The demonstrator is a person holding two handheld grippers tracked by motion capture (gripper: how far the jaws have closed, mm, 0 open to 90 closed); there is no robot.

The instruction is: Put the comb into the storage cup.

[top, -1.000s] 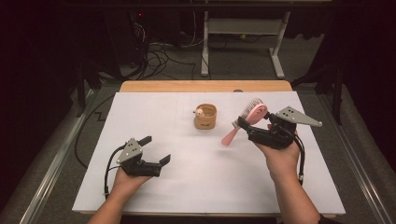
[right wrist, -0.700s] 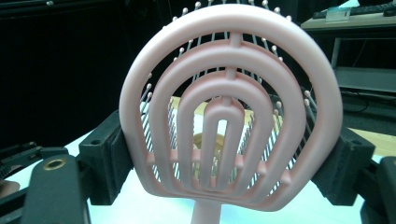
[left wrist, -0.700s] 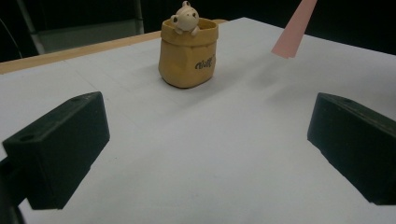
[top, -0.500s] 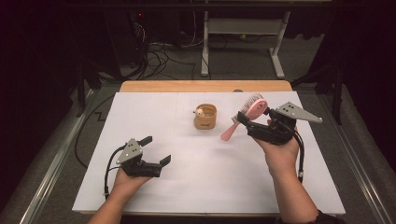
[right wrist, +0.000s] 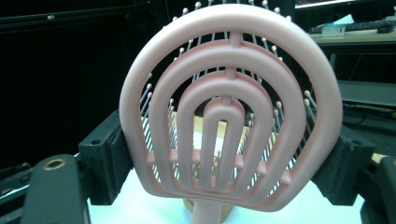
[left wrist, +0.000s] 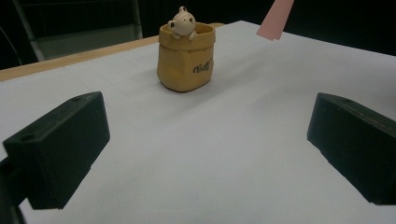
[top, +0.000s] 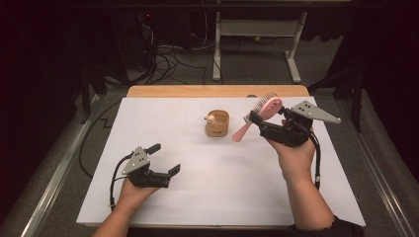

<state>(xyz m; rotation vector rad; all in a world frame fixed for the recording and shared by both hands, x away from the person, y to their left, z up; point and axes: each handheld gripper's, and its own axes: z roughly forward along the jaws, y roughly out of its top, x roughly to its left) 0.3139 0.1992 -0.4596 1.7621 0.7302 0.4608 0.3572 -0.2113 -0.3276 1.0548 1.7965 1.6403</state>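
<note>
Pink hairbrush (top: 263, 116): clamped by its head between the jaws of the right gripper (top: 257, 118), raised off the white table (top: 222, 197), handle slanting down toward the yellow pot (top: 218, 124), just beside it. Left gripper (top: 165, 159): jaws wide apart, holding nothing, low over the near left of the table, well apart from the pot.
</note>
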